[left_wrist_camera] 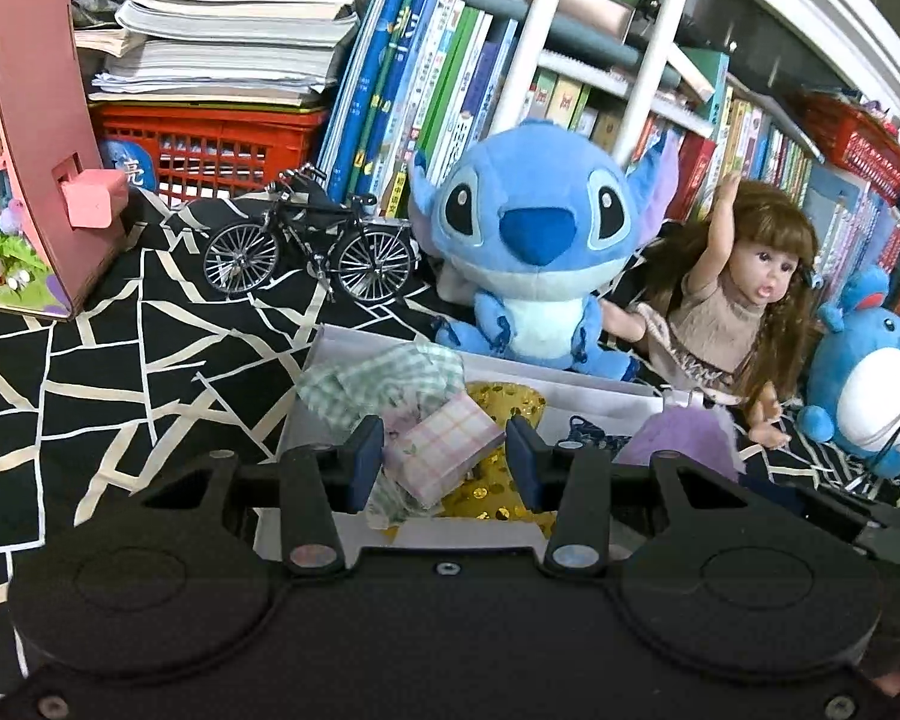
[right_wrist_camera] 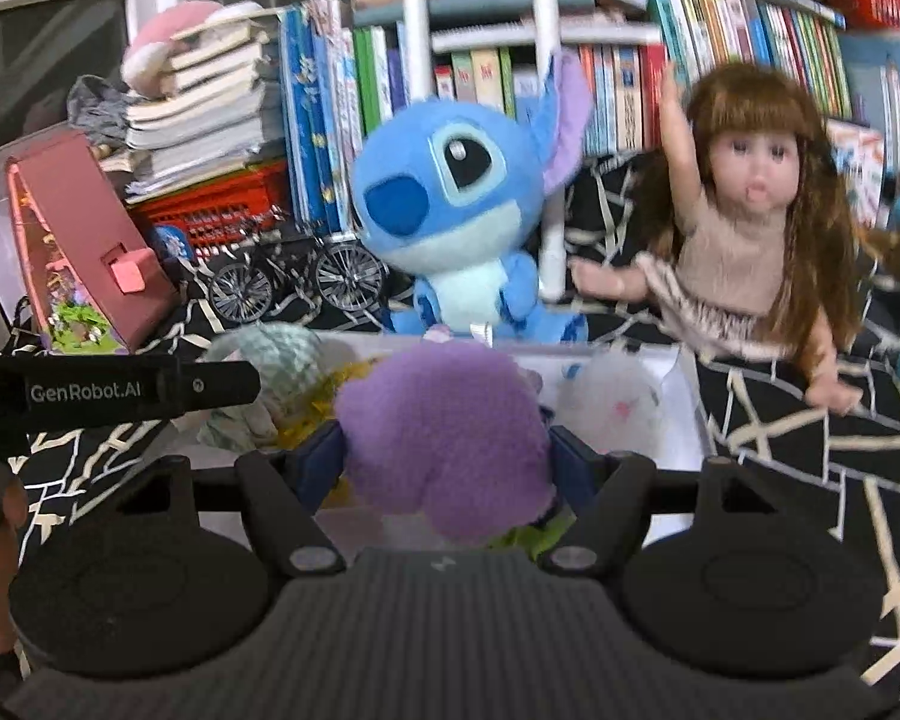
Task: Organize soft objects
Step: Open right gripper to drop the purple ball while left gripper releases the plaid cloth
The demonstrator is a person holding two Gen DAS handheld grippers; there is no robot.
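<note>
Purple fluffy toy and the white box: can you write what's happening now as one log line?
right gripper: shut on purple plush | over white box | left gripper: open around pink plaid bundle

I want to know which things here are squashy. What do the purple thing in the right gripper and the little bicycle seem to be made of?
The purple toy looks like fuzzy plush fabric: matte, with a nappy pile and rounded bulges between the right gripper's fingers. Probably soft. The miniature bicycle looks like metal: thin shiny spokes and rims and a dark, slender frame. Probably rigid, though painted plastic parts cannot be ruled out.

Each matte-black tool (left_wrist_camera: 444, 459) (right_wrist_camera: 447, 465) has blue finger pads (left_wrist_camera: 366, 456), round silver rivets and twin discs.
</note>
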